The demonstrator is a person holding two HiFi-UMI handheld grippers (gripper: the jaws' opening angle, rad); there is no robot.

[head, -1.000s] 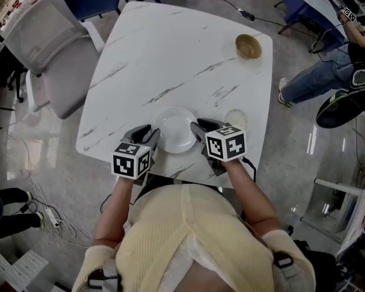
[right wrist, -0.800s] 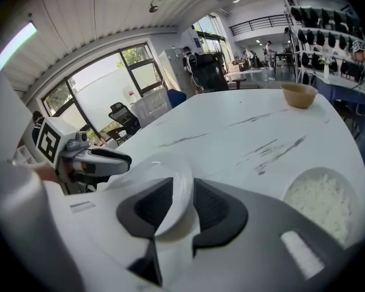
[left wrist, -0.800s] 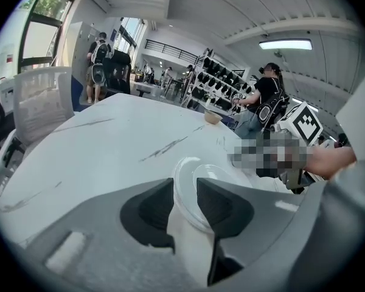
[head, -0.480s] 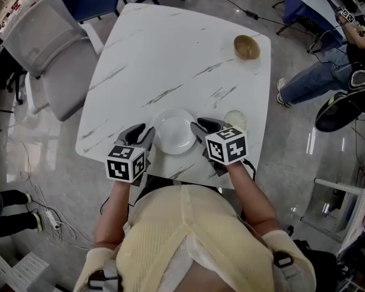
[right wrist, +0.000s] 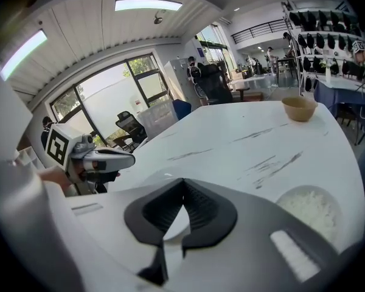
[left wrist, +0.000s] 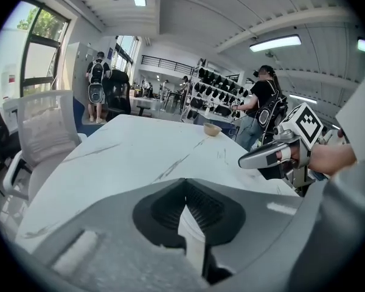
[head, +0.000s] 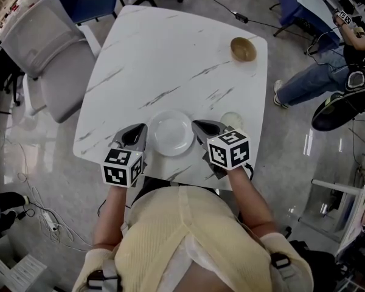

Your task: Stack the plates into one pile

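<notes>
One white plate (head: 170,132) lies near the table's front edge, seen through the jaw gap in the left gripper view (left wrist: 191,230) and in the right gripper view (right wrist: 176,222). My left gripper (head: 142,129) hovers just off the plate's left rim. My right gripper (head: 196,125) hovers off its right rim. Both have just been closing and now stand shut, jaw tips together in their own views (left wrist: 184,184) (right wrist: 184,184), with nothing between them. A small frosted dish (head: 231,120) sits right of the plate, also at the lower right (right wrist: 307,208).
A brown bowl (head: 243,48) stands at the table's (head: 170,53) far right corner. A grey chair (head: 45,53) is at the left side. A seated person's legs (head: 310,81) are right of the table. People stand further back in the room.
Both grippers rose and drew slightly away from the plate's rim, and their jaws went from open to shut. The plate stayed on the table.
</notes>
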